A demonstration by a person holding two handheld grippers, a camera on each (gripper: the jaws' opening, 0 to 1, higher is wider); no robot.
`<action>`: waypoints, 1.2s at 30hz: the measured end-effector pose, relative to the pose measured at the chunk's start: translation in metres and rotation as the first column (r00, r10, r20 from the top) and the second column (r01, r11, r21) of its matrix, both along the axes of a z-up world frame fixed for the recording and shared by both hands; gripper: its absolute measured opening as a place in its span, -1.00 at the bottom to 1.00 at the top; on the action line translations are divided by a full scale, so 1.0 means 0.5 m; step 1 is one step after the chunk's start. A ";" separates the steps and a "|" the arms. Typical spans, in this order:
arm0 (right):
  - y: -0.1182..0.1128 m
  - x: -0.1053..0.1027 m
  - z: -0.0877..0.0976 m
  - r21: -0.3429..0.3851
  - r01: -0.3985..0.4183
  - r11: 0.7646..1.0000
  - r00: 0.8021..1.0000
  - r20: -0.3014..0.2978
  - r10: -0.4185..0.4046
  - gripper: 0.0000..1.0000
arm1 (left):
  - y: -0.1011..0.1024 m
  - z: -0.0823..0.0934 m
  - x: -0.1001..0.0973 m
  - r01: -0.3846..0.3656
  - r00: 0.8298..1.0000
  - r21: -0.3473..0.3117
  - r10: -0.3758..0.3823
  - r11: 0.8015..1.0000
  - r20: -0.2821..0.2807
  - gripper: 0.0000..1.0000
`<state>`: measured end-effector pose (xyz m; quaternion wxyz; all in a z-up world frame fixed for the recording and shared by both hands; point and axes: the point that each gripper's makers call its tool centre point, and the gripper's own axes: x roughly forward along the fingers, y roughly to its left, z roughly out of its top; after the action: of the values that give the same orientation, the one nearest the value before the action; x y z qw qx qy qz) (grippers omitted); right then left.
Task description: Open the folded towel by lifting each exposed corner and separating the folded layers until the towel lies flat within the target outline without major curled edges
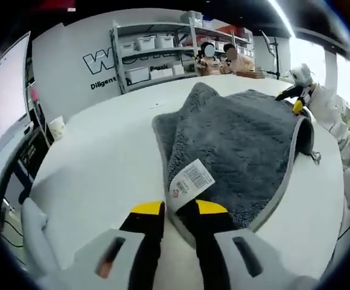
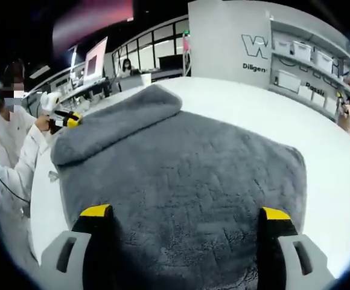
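Note:
A grey towel lies folded on the white table, with one layer doubled over and a pale hem along its edge. Its near corner carries a white barcode label. My left gripper is shut on that corner, the hem running between its yellow-tipped jaws. At the towel's far right edge is the right gripper. In the right gripper view the towel spreads under my right gripper, whose jaws stand wide open on either side of it. The left gripper sits at the towel's far left corner.
A person in white sleeves holds both tools. Bare white table surrounds the towel. Grey shelves with bins stand against the back wall, and people sit behind the table. A monitor is at the left.

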<state>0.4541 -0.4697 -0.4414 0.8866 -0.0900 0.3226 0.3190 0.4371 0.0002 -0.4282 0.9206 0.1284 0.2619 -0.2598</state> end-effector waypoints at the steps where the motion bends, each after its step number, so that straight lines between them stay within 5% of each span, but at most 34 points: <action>1: 0.000 -0.001 -0.001 -0.003 0.000 1.000 1.000 -0.001 0.000 0.98 | -0.005 0.001 -0.006 0.003 1.000 -0.010 -0.003 1.000 -0.004 -0.49; 10: 0.002 -0.003 -0.001 -0.013 -0.005 1.000 1.000 -0.001 0.005 0.98 | -0.043 0.032 -0.030 -0.007 0.999 -0.069 0.010 0.998 0.043 -0.04; 17: 0.000 -0.003 -0.002 -0.020 -0.005 1.000 1.000 -0.001 0.005 0.98 | -0.104 0.046 -0.031 -0.074 0.997 -0.165 0.079 0.983 0.026 0.59; 22: -0.001 -0.003 -0.003 -0.024 -0.004 1.000 1.000 -0.002 0.004 0.98 | -0.142 0.049 -0.034 -0.116 0.992 -0.201 0.123 0.973 0.020 0.71; 25: 0.001 -0.005 -0.003 -0.025 -0.007 1.000 1.000 -0.002 0.007 0.98 | -0.146 0.057 -0.027 -0.203 0.975 -0.233 0.217 0.951 0.037 0.90; 30: 0.002 -0.006 -0.002 -0.030 -0.011 0.999 1.000 0.000 0.011 0.98 | -0.188 0.049 -0.040 -0.193 0.978 -0.252 0.206 0.948 0.028 0.98; 32: 0.003 -0.006 -0.001 -0.030 -0.012 0.999 1.000 0.003 0.012 0.98 | -0.192 0.058 -0.031 -0.240 0.962 -0.309 0.268 0.920 0.049 0.98; 36: 0.003 -0.006 0.001 -0.032 -0.013 0.999 1.000 0.006 0.014 0.98 | -0.205 0.031 -0.032 -0.264 0.961 -0.258 0.278 0.929 0.018 0.98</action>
<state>0.4509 -0.4681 -0.4409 0.8839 -0.1073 0.3243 0.3195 0.4210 -0.1022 -0.4127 0.9631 -0.0206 0.2169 -0.1581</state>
